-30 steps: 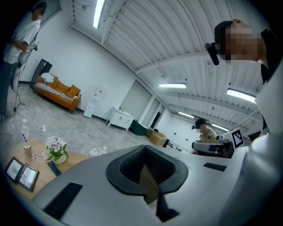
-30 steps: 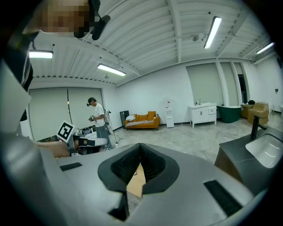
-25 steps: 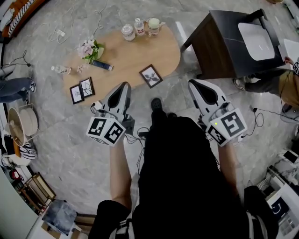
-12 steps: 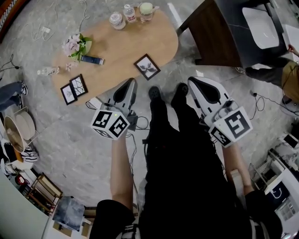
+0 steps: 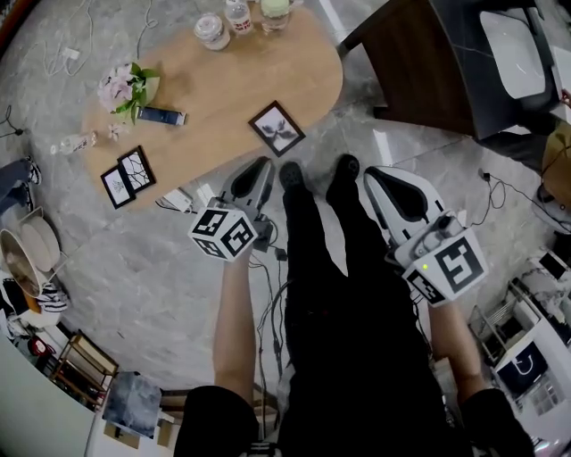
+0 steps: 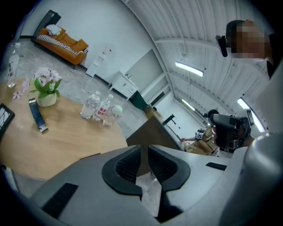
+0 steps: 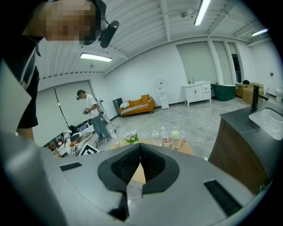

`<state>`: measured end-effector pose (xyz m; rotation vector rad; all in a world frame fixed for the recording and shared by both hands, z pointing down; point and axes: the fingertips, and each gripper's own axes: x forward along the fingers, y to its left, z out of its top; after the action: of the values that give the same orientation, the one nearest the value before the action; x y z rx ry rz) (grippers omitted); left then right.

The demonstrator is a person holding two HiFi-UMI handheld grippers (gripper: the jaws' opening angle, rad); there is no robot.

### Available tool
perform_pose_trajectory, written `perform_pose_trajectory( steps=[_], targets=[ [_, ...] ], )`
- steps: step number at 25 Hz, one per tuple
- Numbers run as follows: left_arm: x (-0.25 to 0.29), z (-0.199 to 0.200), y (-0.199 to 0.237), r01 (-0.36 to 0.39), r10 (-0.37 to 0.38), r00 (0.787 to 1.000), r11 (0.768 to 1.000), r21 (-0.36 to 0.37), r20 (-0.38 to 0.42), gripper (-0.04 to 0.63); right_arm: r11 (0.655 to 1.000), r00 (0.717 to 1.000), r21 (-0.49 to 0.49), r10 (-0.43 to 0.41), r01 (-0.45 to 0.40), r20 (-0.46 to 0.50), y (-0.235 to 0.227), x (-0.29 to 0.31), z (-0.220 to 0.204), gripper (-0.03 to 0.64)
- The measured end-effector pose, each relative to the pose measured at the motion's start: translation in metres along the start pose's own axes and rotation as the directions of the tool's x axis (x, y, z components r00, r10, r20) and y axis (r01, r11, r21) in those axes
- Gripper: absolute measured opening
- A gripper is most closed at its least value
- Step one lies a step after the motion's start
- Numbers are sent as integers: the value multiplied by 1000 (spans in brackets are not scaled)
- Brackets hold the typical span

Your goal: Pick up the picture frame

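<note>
Left tool (image 5: 257, 166) lowered, nearer picture frame (image 5: 277, 128), empty jaws just parting

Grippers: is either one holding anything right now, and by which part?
Nothing is held. On the left gripper the jaws have just been opening, leaving a narrow gap with nothing in it. The right gripper has its jaws together and empty.

Oval table (image 5: 234, 87): 3 picture frames (image 5: 276, 128), flowers (image 5: 124, 87), bottles (image 5: 237, 14)

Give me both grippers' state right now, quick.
Left gripper: jaws have just been opening, now a narrow gap, nothing between them.
Right gripper: closed, empty.
</note>
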<state>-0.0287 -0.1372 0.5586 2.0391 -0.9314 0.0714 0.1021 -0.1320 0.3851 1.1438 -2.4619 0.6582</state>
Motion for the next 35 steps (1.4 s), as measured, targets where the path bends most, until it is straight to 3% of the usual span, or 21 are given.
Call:
perform_pose_trajectory(
  steps=[7,15,27,35],
  targets=[
    [26,-45,37,9,-6,1000,992,-129,22,124,999,999,44,-7,9,-42,-17,21,-40,12],
    [52,-92,81,24,-23,1000,975,-219,9,203,997,996,76,17,-10,-93,-23,48,-67,12],
    [83,-159,140,-52,34,997,961,-273,-70,285,993,988,108,64,-49,-144,-33,82,-101,12],
    [101,-192,176,-66,51,998,909,-412,-49,322,991,980,115,94,-74,-177,-40,99,-122,12]
  ],
)
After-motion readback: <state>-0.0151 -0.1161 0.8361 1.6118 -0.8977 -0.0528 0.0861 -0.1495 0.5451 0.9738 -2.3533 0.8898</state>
